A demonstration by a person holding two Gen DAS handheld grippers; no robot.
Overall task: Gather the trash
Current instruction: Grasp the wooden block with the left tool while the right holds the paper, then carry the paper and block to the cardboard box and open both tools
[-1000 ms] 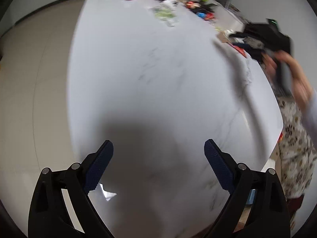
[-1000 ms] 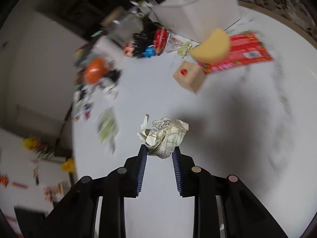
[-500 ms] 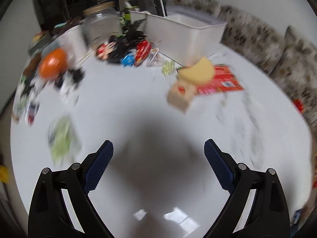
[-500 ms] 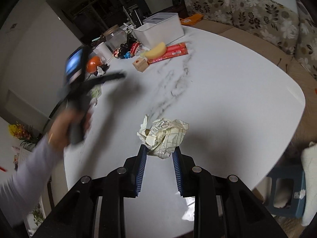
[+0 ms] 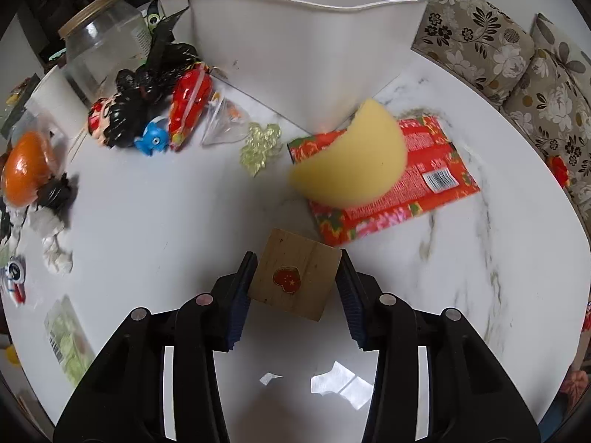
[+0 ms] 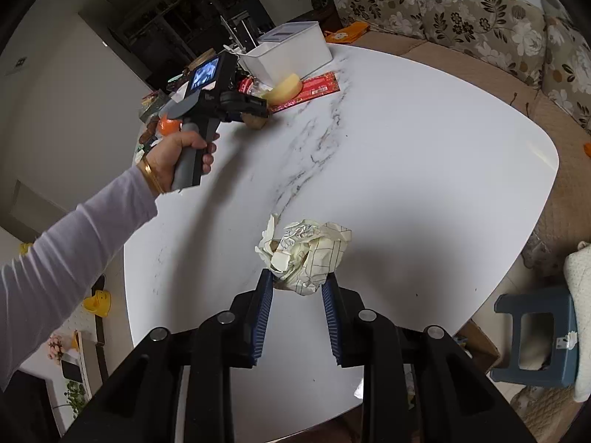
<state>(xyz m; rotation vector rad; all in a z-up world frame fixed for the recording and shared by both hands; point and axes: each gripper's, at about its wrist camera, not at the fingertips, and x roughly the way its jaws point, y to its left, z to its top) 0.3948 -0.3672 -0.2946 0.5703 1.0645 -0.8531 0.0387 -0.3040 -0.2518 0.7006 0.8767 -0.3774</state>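
From the left wrist, the wooden block (image 5: pixel 297 282) is seen bracketed between the narrowed fingers of the left gripper (image 5: pixel 295 280) (contact unclear); it should be squeezed squarely before lifting.

From the right wrist, the crumpled paper (image 6: pixel 304 254) is held clamped in the right gripper (image 6: pixel 297 288); grip should be kept firm.

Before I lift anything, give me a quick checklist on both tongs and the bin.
1. Right tongs gripping the crumpled paper: ok, shut on its lower part.
2. Left tongs around the wooden block: ok, a finger on each side.
3. Left grip firm: cannot tell; contact at the right finger is unclear.
4. White bin open on top: ok.
5. Way to the bin: not ok, the yellow sponge and red packet lie in front of it.
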